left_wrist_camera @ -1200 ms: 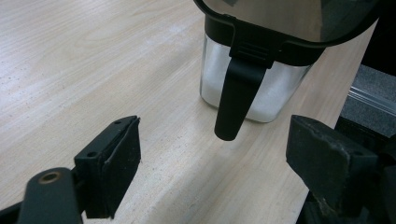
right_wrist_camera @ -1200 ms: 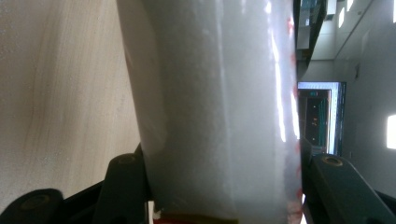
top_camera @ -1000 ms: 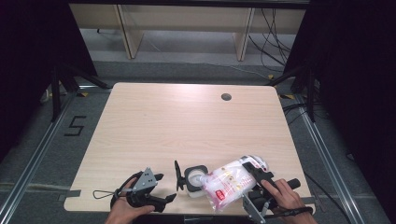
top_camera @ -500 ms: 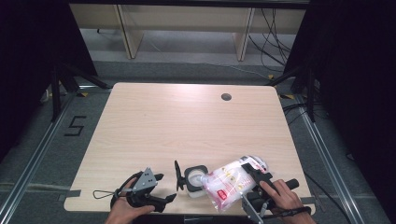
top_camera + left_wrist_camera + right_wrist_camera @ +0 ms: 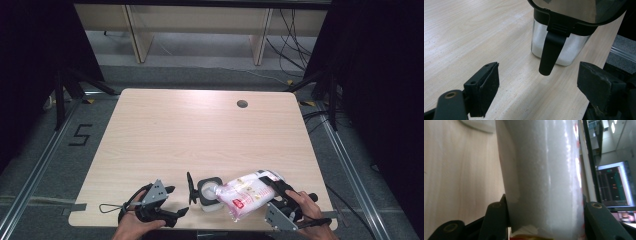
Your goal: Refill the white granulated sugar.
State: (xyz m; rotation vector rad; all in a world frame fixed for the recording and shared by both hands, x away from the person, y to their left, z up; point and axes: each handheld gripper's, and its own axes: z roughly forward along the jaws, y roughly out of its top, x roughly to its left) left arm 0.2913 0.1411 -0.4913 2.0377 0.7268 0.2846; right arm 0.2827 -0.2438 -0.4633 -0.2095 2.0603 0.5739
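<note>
Bag (image 5: 247, 194) of white grains, one, tilted at near edge of tabletop (image 5: 200, 130), mouth over one open glass container (image 5: 209, 192). Right gripper (image 5: 544, 220) jaws clamped on bag's sides, have just been closing. Container lid (image 5: 190, 187) stands up on left side, black tab hanging. Left gripper (image 5: 541, 92) just beside, jaws wide apart, nothing between. Far tabletop bare, one cable hole (image 5: 242, 104).
</note>
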